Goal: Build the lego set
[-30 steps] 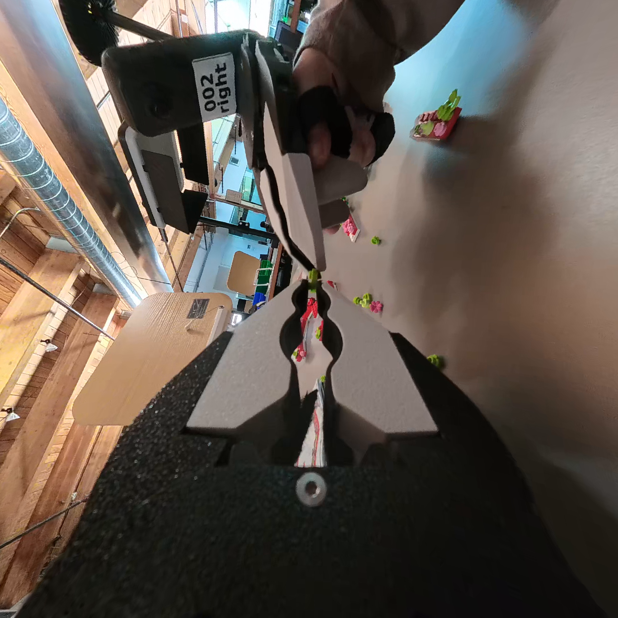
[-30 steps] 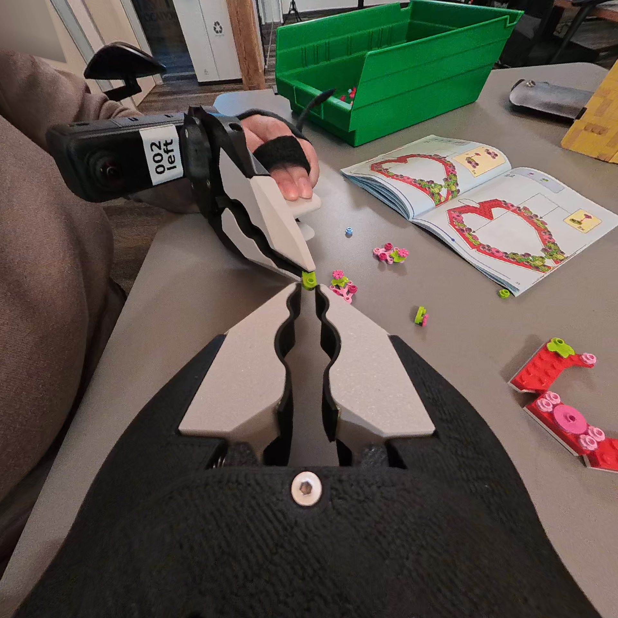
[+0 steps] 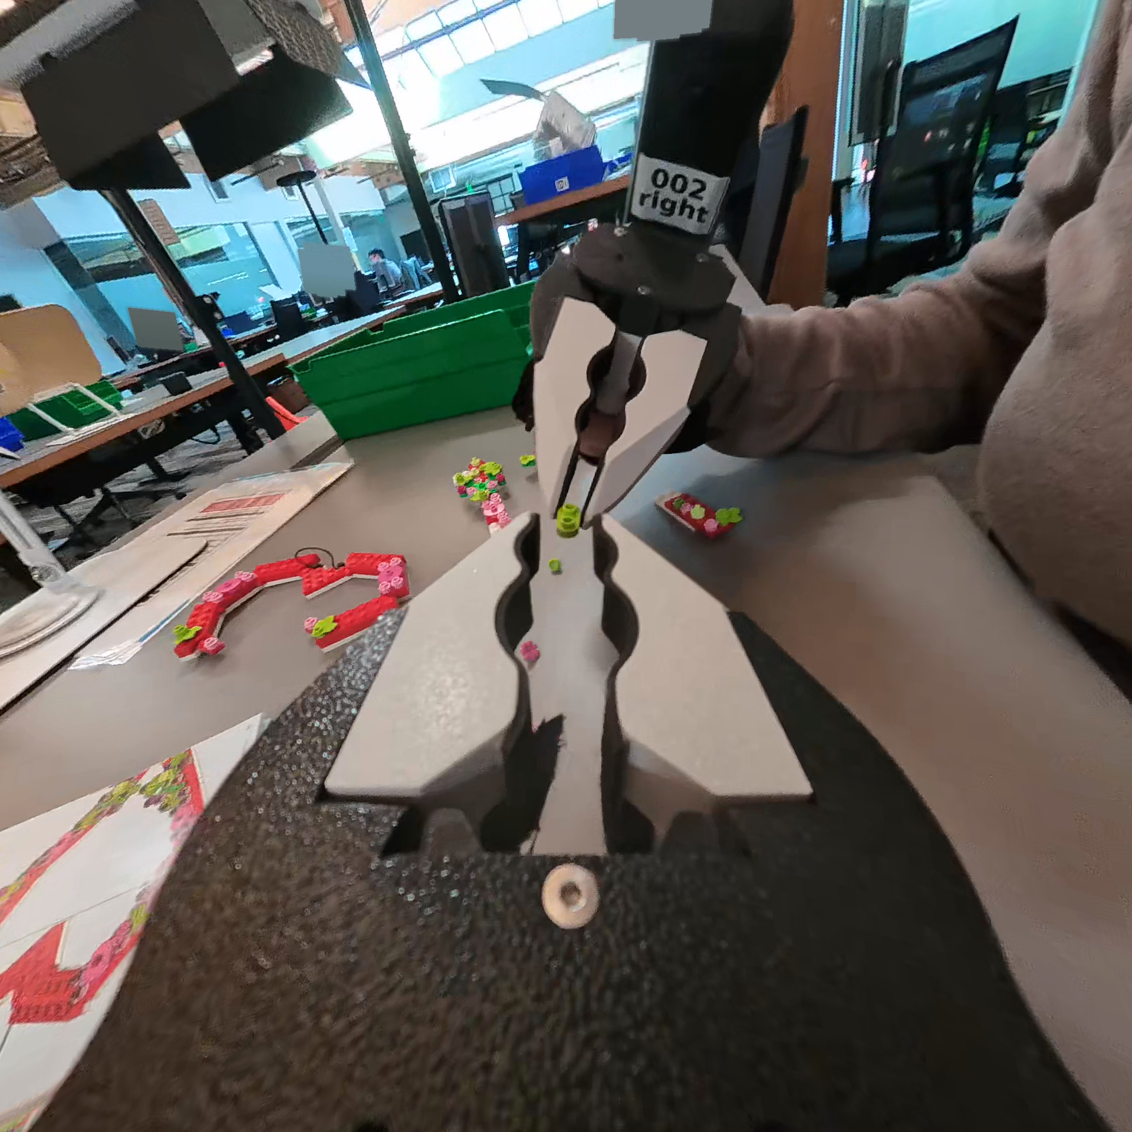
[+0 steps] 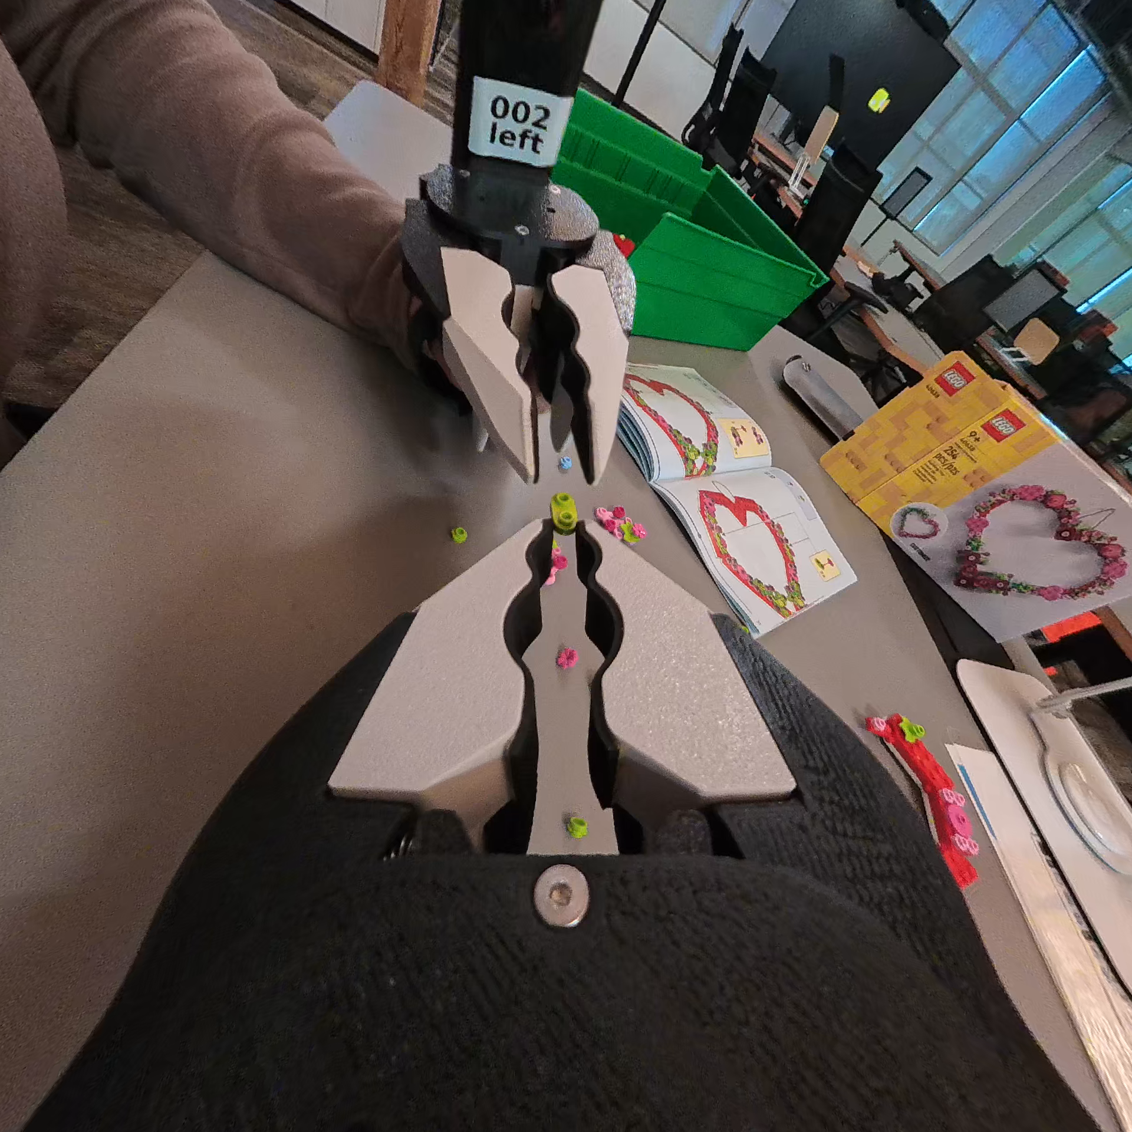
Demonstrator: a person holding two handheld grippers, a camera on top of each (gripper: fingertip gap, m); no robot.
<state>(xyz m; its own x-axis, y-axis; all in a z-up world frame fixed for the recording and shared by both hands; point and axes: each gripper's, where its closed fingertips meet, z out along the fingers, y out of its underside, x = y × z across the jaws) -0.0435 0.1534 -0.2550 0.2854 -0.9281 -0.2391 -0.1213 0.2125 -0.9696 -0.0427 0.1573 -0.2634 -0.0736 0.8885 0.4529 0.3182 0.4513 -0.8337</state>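
The small lime-green round stacked lego piece (image 4: 563,513) sits pinched at the tips of the right gripper (image 4: 562,528), above the grey worktop (image 4: 245,490). The left gripper (image 3: 566,527) faces it, jaws spread, just short of contact. Loose pink flower pieces (image 4: 620,522) and an open instruction booklet (image 4: 753,533) lie beyond.

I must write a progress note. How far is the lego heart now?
Done: red curved sections with some pink flowers and green leaves lie on the table, not joined into a heart. In hand: the right gripper pinches a lime-green stud piece; the left gripper is open beside it. Left: loose flowers and joining the sections, as the booklet pictures.
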